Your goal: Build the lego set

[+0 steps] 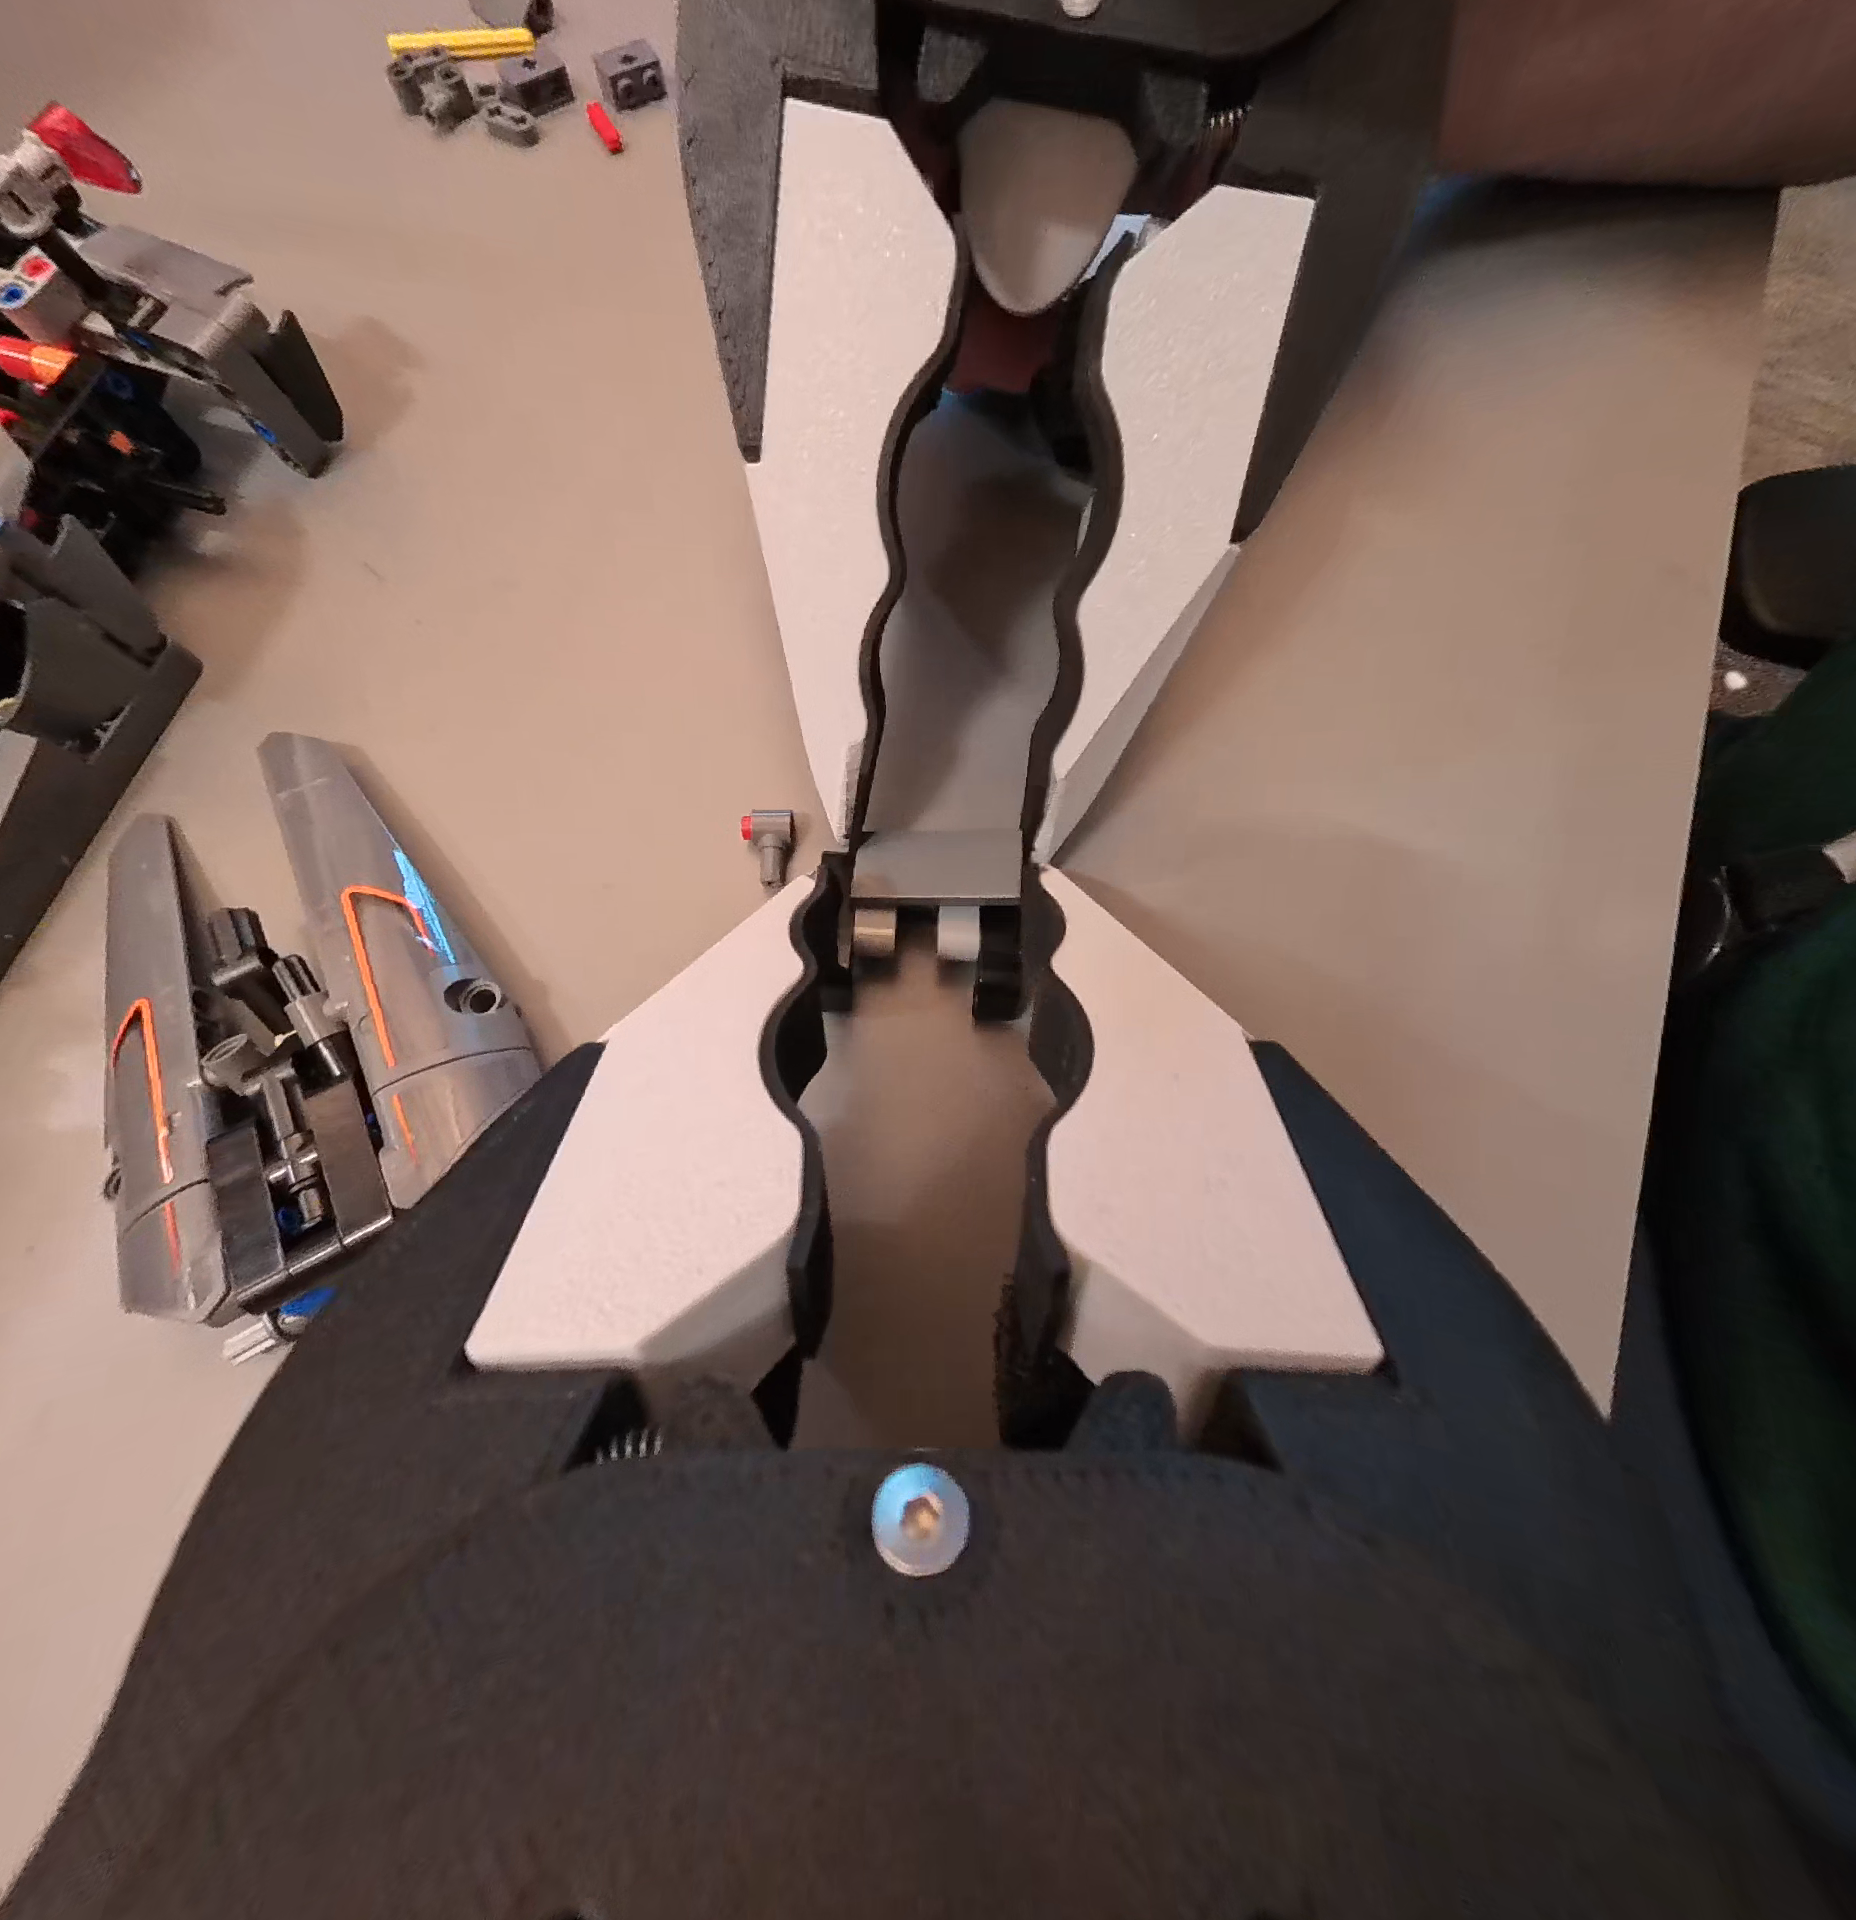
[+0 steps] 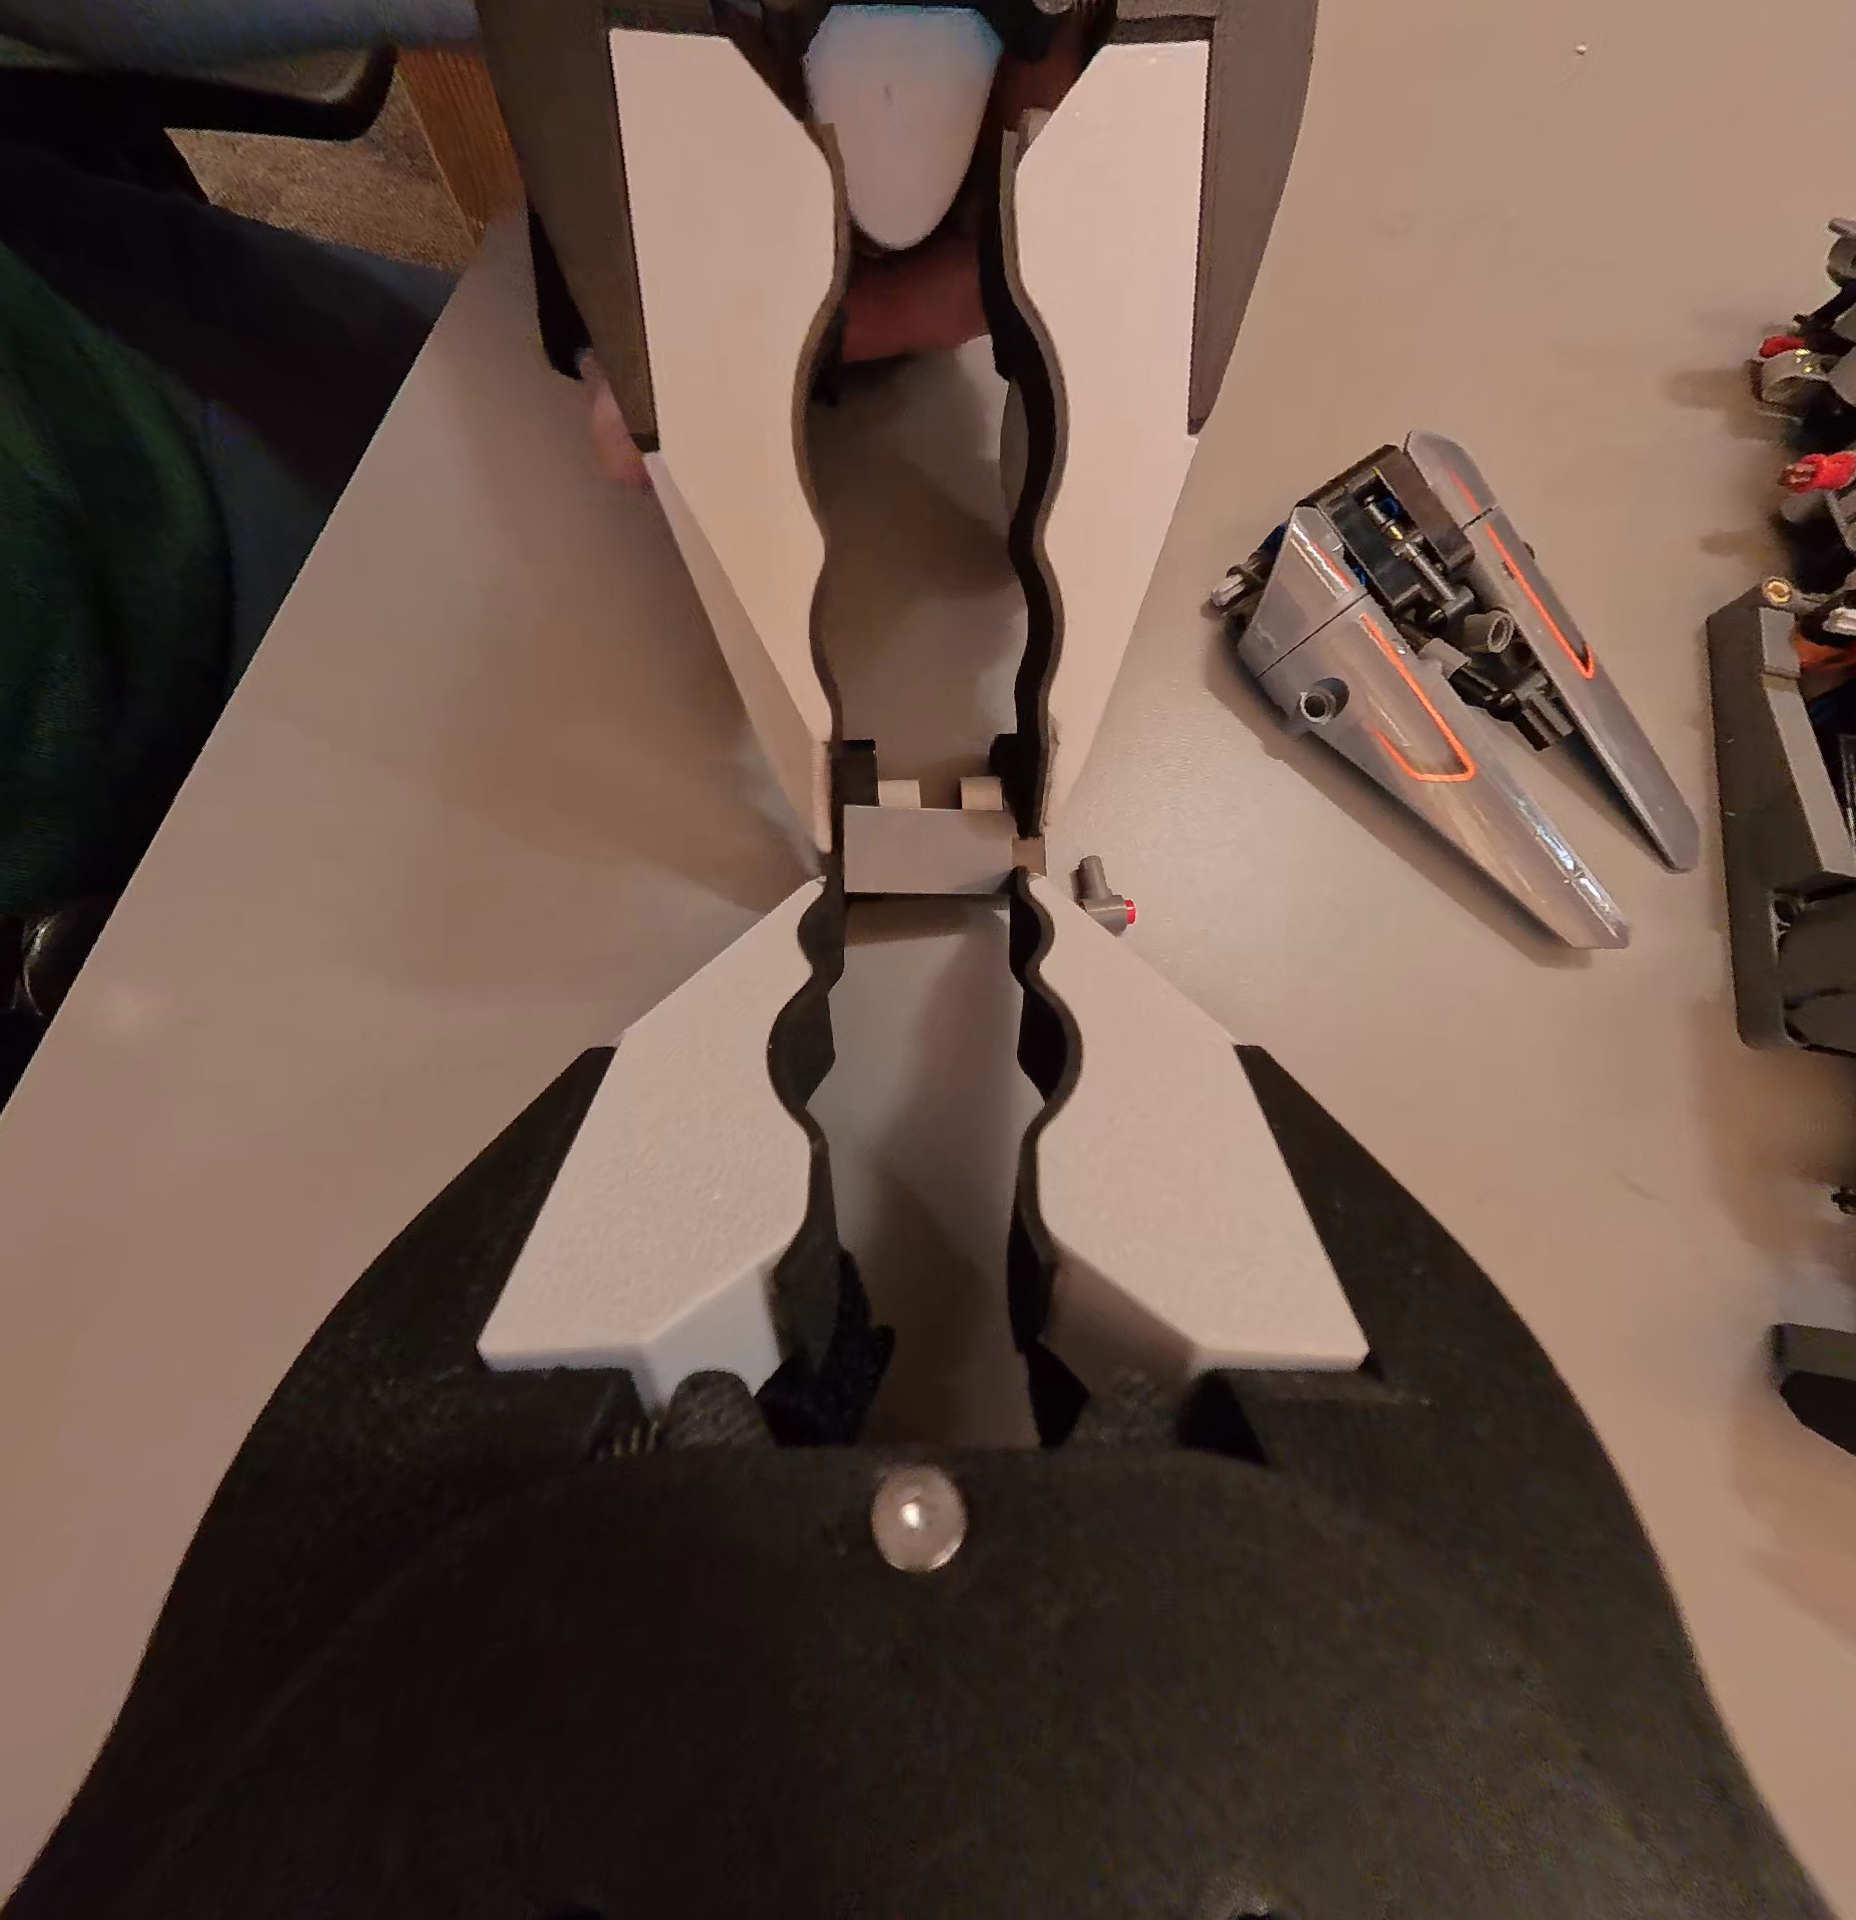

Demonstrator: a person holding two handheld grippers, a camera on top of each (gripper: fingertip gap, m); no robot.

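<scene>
The left gripper [image 1: 929,961] and right gripper [image 2: 929,894] point tip to tip above the table [image 1: 550,582]. Each is clamped on one end of the small grey lego assembly [image 2: 929,857] held between them. The grey winged lego piece [image 1: 311,1039] lies apart on the table

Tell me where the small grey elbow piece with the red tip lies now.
The small grey elbow piece with the red tip lies alone on the beige table, just beside the meeting gripper fingers.
</scene>
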